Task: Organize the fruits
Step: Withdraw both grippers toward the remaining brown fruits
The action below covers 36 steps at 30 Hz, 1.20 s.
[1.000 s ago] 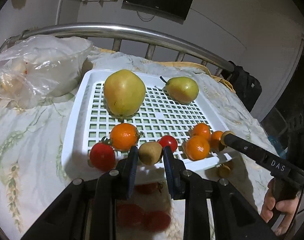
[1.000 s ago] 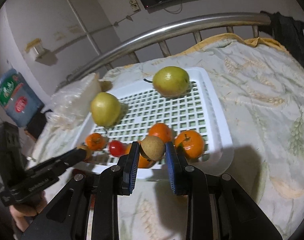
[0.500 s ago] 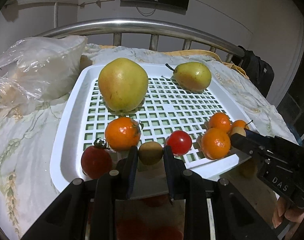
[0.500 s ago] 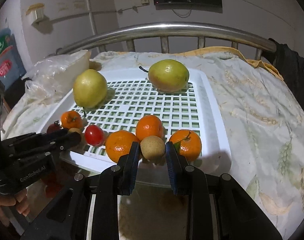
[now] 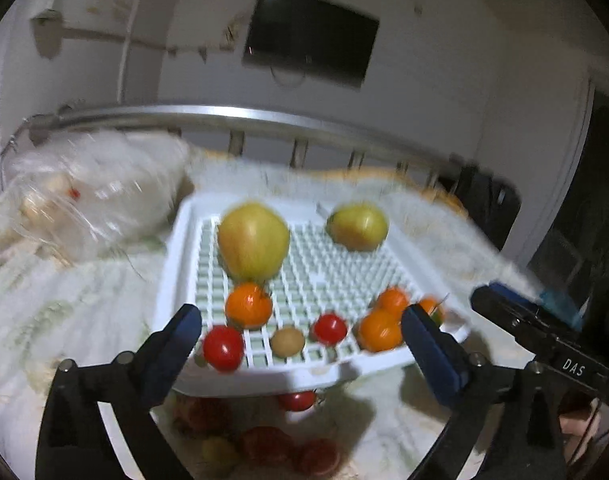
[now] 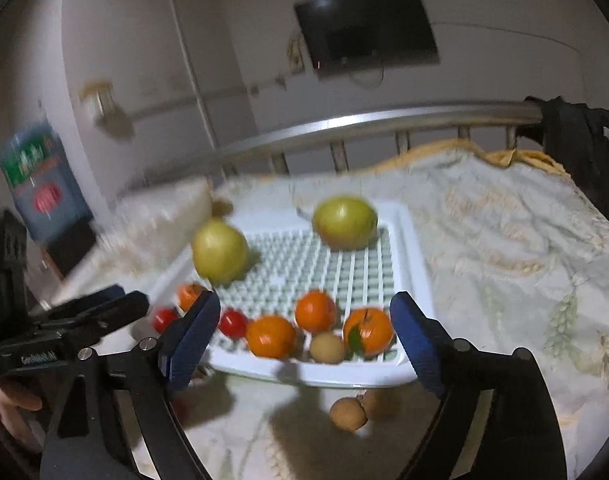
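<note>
A white slatted tray [image 5: 176,264] [image 6: 408,240] lies on the bed and holds two pears, several oranges and red tomatoes. A small brown fruit [image 5: 288,341] lies near the tray's front edge between two tomatoes. Another small brown fruit [image 6: 327,347] lies among the oranges at the front right. My left gripper [image 5: 302,346] is open and empty, back from the tray's front. My right gripper [image 6: 304,338] is open and empty too. Both views are blurred.
Loose red tomatoes [image 5: 296,400] and a yellowish fruit lie on the bedsheet in front of the tray. Two small brown fruits [image 6: 348,414] lie there on the right. A clear plastic bag [image 5: 84,196] sits at the left. A metal bed rail [image 5: 264,120] runs behind.
Both grippers have opened and let go of their small brown fruits, which now lie in the tray. Both grippers have pulled back and up from the tray.
</note>
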Motion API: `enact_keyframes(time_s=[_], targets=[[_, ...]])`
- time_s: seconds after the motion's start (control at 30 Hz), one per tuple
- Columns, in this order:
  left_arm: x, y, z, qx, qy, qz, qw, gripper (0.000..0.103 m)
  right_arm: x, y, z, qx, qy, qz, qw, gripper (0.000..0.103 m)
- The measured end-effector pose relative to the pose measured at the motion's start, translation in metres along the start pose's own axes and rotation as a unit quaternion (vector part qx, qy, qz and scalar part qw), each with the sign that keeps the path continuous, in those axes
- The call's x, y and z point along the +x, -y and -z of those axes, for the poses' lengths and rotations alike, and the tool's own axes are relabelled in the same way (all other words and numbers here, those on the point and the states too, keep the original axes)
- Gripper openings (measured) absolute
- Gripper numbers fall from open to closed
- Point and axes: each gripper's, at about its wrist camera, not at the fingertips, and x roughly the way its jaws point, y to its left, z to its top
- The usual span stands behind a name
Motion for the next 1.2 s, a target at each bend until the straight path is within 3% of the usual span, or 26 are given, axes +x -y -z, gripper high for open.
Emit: enact_keyframes(time_s=[0.13,0.4,0.67,0.93,1.07,1.2], targets=[[-0.029,-0.01,-0.008,-0.012,0.034,0.003,0.9994,0.103,-0.029,0.009,-0.007,0.019,0.041,0.006,0.999,0.096],[-0.05,-0.03,0.013,-0.012,0.042,-0.023,0.9988,0.103,-0.045,0.017,-0.002,0.005,0.047,0.012,0.999,0.096],[-0.044,-0.031,0.038,0.012,0.01,-0.032,0.9993,0.103,-0.029,0.014,0.017,-0.022,-0.011,0.017,1.0,0.096],[-0.029,-0.034,0.06,0.017,-0.045,-0.04,0.998,0.101,-0.011,-0.002,0.037,-0.066,-0.07,0.024,0.995,0.088],[-0.022,-0.038,0.066,0.011,-0.069,-0.054,0.9961,0.087,-0.004,0.001,0.044,-0.066,-0.099,0.028,0.992,0.08],[-0.01,-0.042,0.072,0.004,-0.102,-0.05,0.9935,0.074,0.007,0.005,0.05,-0.062,-0.128,0.036,0.989,0.079]])
